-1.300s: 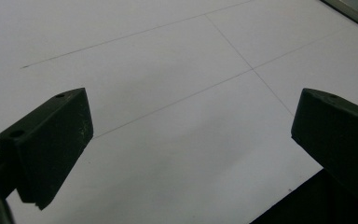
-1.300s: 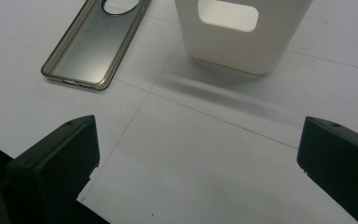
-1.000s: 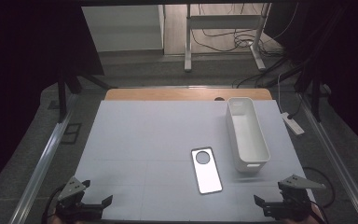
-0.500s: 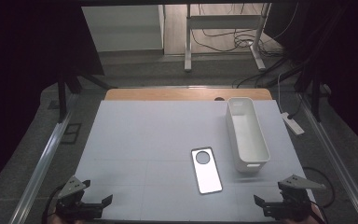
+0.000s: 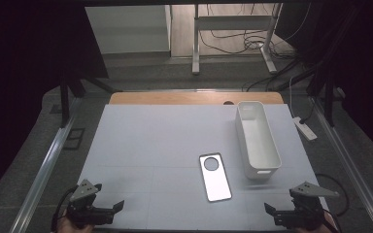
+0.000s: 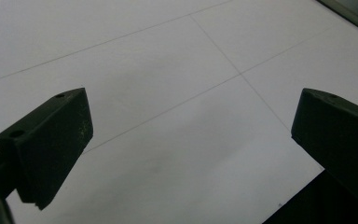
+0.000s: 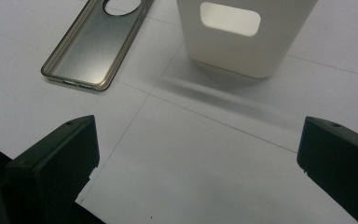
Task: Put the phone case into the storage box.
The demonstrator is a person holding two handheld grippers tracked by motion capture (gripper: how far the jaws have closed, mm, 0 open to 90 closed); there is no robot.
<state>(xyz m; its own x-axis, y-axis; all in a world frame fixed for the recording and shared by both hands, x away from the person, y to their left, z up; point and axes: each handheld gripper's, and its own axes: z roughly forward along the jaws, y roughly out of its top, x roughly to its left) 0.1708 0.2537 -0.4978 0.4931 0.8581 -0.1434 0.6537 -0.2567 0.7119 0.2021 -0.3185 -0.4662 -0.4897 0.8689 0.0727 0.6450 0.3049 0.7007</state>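
- A white table [image 5: 150, 145] seen from above, with two hand-held grippers resting at its near edge, one at each corner.
- The left gripper [image 5: 108, 209] sits at the near left corner, its jaws spread wide apart with nothing between them, well away from everything else.
- The right gripper [image 5: 275, 213] sits at the near right corner, jaws likewise spread wide and empty; it looks like a ready position before a reach.
- One clear phone case [image 5: 214, 176] lies flat, open side up, near the middle of the table, its round camera hole at the far end. It is closer to the right gripper.
- One long white bin [image 5: 257, 141] stands just to the right of the case, not touching it, and appears empty, probably waiting to take the case.
- Count: two grippers, one case, one bin.
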